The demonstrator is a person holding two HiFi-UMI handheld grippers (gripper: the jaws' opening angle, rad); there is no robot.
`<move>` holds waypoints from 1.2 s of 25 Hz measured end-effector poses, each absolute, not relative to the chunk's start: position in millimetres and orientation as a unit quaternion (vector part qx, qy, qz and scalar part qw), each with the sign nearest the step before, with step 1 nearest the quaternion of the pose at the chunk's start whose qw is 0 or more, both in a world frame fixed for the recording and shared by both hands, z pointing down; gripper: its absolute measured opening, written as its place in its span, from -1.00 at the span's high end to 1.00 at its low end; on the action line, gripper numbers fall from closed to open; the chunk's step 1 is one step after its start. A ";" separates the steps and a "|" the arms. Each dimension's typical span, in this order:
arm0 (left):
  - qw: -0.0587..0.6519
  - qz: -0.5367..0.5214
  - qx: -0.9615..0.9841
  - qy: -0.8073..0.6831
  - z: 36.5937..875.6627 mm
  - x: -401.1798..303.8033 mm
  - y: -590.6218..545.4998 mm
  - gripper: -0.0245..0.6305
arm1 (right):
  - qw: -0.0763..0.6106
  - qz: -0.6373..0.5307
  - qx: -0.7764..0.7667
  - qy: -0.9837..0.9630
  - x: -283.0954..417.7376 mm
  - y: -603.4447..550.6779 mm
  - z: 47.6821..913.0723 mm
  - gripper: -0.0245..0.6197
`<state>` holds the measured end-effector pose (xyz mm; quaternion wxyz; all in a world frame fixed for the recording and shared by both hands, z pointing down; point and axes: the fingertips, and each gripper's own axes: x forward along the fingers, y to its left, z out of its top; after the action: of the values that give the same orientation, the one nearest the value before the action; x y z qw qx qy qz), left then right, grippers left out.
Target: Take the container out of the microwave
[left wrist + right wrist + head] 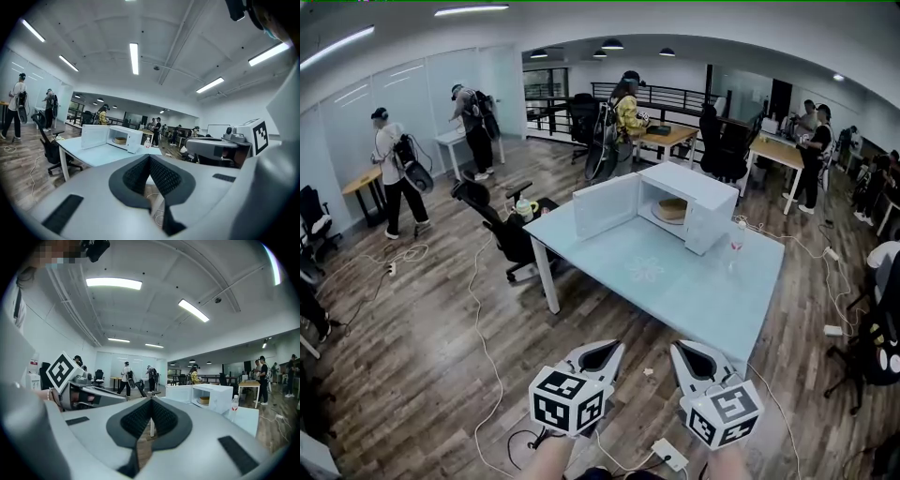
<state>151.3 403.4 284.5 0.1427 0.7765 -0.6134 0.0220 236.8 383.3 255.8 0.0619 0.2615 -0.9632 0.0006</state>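
Note:
A white microwave (698, 202) stands on the far part of a pale glass table (675, 291), its door (607, 207) swung open to the left. A tan round container (672, 209) sits inside the cavity. It also shows in the left gripper view as the container (120, 140) and in the right gripper view as the container (204, 401). My left gripper (602, 354) and right gripper (689, 356) hang side by side short of the table's near edge, well away from the microwave. Both are shut with nothing between their jaws.
A small clear bottle (736, 246) stands on the table right of the microwave. A black office chair (502, 225) sits at the table's left side. Cables and a power strip (670, 455) lie on the wood floor near me. Several people work at other desks further back.

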 end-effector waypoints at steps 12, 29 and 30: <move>0.154 0.056 0.803 -0.574 307.3 154.4 413.3 0.89 | 0.066 0.022 0.234 -0.970 210.8 406.0 278.2 0.90; 0.183 0.064 0.792 -0.579 337.8 98.3 379.4 0.89 | 0.088 0.061 0.256 -0.961 191.1 359.4 319.5 0.90; 0.184 0.067 0.792 -0.579 339.2 93.9 371.2 0.89 | 0.088 0.061 0.254 -0.961 185.1 350.7 320.8 0.90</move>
<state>93.9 371.2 339.2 0.1841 0.7916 -0.5788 0.0666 185.1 350.7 320.8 0.0877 0.2537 -0.9613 0.0614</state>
